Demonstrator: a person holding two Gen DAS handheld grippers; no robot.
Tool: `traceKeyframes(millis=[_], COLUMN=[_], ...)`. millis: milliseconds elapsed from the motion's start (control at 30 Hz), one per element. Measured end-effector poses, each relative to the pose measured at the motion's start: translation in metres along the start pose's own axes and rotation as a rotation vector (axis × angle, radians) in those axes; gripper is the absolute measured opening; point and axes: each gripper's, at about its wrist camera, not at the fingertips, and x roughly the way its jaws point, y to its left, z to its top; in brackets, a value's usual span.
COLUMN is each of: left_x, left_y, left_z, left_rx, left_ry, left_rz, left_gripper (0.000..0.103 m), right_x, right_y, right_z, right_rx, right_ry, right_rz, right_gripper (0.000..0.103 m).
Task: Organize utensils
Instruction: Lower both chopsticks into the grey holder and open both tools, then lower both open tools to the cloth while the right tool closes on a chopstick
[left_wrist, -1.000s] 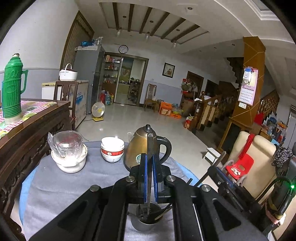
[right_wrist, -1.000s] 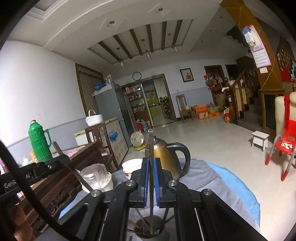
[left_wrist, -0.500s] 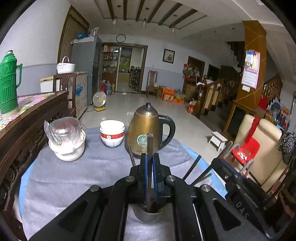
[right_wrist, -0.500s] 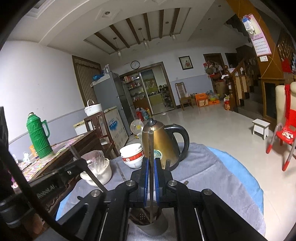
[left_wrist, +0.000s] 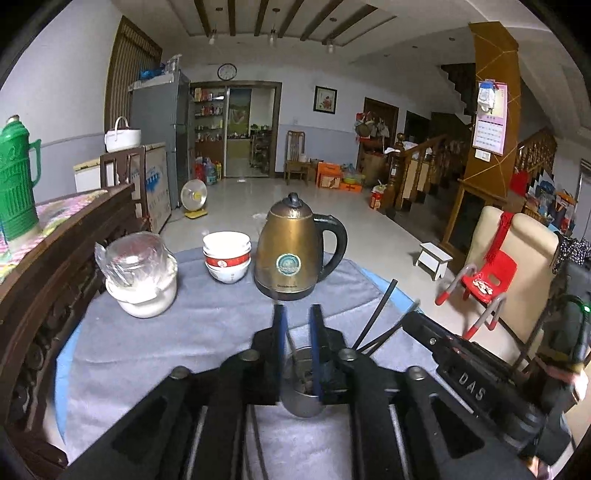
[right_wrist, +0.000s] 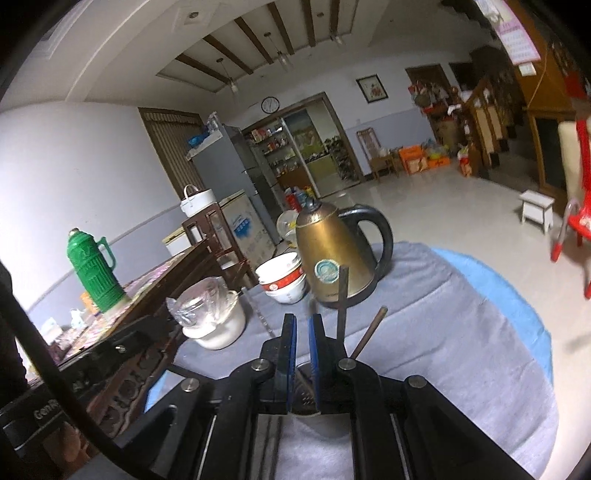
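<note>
While both jaws stand parted, chopsticks (right_wrist: 342, 302) lean upright—tips down—in the steel cup (left_wrist: 301, 400).

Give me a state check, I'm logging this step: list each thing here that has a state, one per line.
Left gripper: open, empty, over the cup.
Right gripper: open, empty.
Small steel utensil cup: upright, holding chopsticks.
Dark chopsticks: standing tilted in the cup.
Brass-coloured electric kettle: upright, lid shut.
Stacked white-and-red bowls: upright.
White pot: plastic-covered.
</note>
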Motion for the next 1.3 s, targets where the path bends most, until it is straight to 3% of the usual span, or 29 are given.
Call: traceKeyframes(millis=[167,267,467,733,933,1100,1300], left_x=[-0.031,-0.047,-0.057,-0.025,0.011,0.033,0.039], left_y=[0.016,0.032,0.076,0.141,0.148,0.142,0.14], left_z=[0.003,0.002,-0.01,-0.067,-0.121,-0.161,-0.185], left_rx=[0.014,0.006,-0.043,-0.148,-0.131,-0.141,-0.123], left_ry=[-0.082,-0.123,-0.12,0.088,0.311,0.464,0.541], left_rz=[0.054,0.095,0.174,0.259,0.254,0.207,0.201], left_gripper=[0.047,0.057,0.065,0.065,0.065,0.065,0.065], right_x=[-0.01,-0.022,-0.038,-0.045,-0.019,0.017,0.067], right_y=[-0.008,-0.013,-0.014,-0.008,-0.006,0.01,0.033], right_z=[-0.001,-0.003,-0.012,-0.047,-0.084,-0.119,-0.166], right_rx=[0.043,0.071,0.083,0.023,0.007,-0.038,-0.084], right_ry=[-0.015,-0.034,-0.045,0.003,0.125,0.281,0.508], right_rz=[0.035,0.056,0.069,0.048,0.024,0.013,0.028], right_gripper=[0.011,0.013,0.03,0.03,0.03,0.03,0.027])
